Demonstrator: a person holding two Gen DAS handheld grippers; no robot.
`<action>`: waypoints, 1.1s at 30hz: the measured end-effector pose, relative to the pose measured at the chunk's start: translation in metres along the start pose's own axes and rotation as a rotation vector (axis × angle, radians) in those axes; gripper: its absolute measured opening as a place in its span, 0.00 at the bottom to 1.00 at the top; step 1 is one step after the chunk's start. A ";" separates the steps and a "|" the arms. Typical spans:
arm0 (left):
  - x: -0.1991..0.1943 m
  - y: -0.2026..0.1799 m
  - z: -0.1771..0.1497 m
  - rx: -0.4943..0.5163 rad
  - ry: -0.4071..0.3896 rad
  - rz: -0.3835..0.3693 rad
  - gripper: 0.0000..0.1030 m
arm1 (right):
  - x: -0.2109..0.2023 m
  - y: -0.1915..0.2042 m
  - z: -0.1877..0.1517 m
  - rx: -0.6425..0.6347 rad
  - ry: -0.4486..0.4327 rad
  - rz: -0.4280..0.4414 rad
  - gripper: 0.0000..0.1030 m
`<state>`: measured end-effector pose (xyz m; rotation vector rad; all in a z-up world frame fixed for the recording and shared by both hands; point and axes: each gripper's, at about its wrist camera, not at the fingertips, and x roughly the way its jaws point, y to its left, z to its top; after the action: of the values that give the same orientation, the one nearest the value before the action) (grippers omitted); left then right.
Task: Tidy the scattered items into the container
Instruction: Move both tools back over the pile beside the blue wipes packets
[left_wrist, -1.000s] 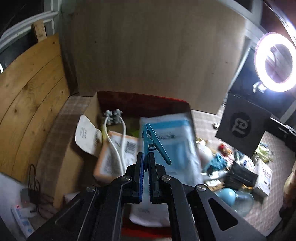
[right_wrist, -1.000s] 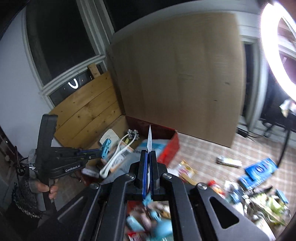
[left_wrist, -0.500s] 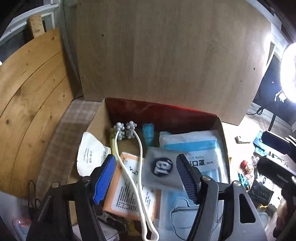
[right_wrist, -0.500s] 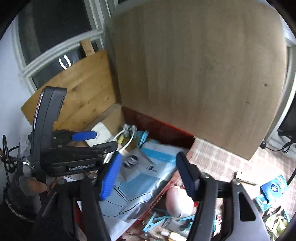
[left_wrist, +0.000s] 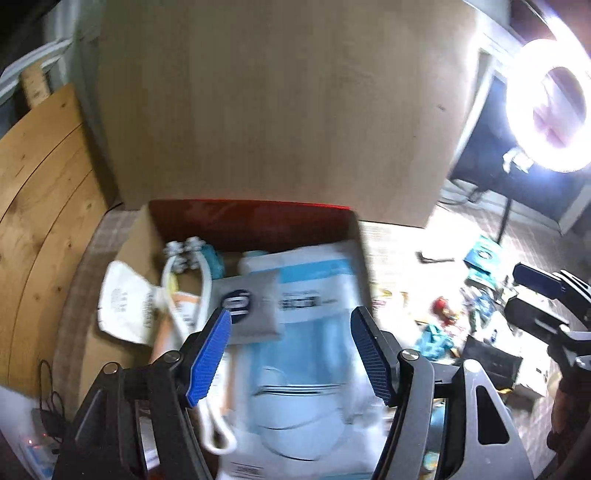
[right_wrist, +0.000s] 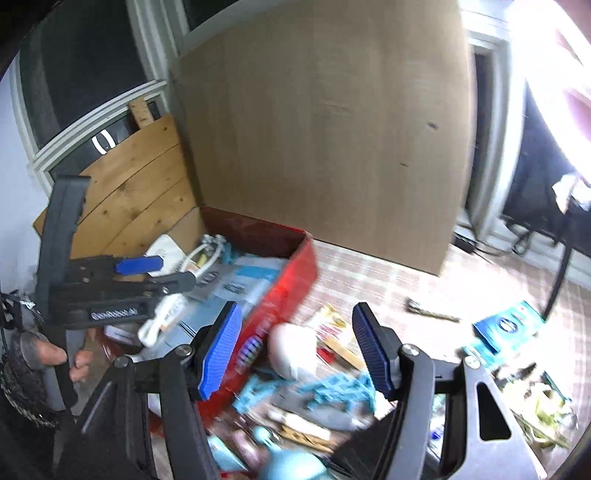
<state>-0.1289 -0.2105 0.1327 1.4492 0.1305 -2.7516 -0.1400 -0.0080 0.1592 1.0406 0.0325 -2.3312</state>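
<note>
Now the right gripper (right_wrist: 293, 347) is spread wide and holds nothing, right above the blue clips (right_wrist: 332, 393) beside the red box (right_wrist: 291, 291). Farther left, the left gripper (left_wrist: 290, 354) hangs over that box, also wide and holding nothing.

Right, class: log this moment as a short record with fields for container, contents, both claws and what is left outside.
container: red cardboard box, open
contents: pale blue face-mask packet, small grey sachet with dark round logo, white two-pronged roller massager
left claw: open, empty, above the box
right claw: open, empty, above floor clutter
left outside: teal plastic clothes pegs, white egg-shaped object
</note>
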 end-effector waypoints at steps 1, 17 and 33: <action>-0.001 -0.011 0.001 0.021 0.002 -0.014 0.62 | -0.006 -0.011 -0.006 0.005 0.007 -0.001 0.60; 0.053 -0.214 0.035 0.375 0.109 -0.249 0.59 | -0.108 -0.237 -0.067 0.372 0.001 -0.168 0.60; 0.133 -0.300 0.027 0.675 0.258 -0.231 0.50 | 0.008 -0.276 -0.024 0.496 0.137 -0.139 0.57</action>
<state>-0.2454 0.0875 0.0565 2.0387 -0.7421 -2.9180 -0.2707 0.2232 0.0805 1.4744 -0.4555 -2.4483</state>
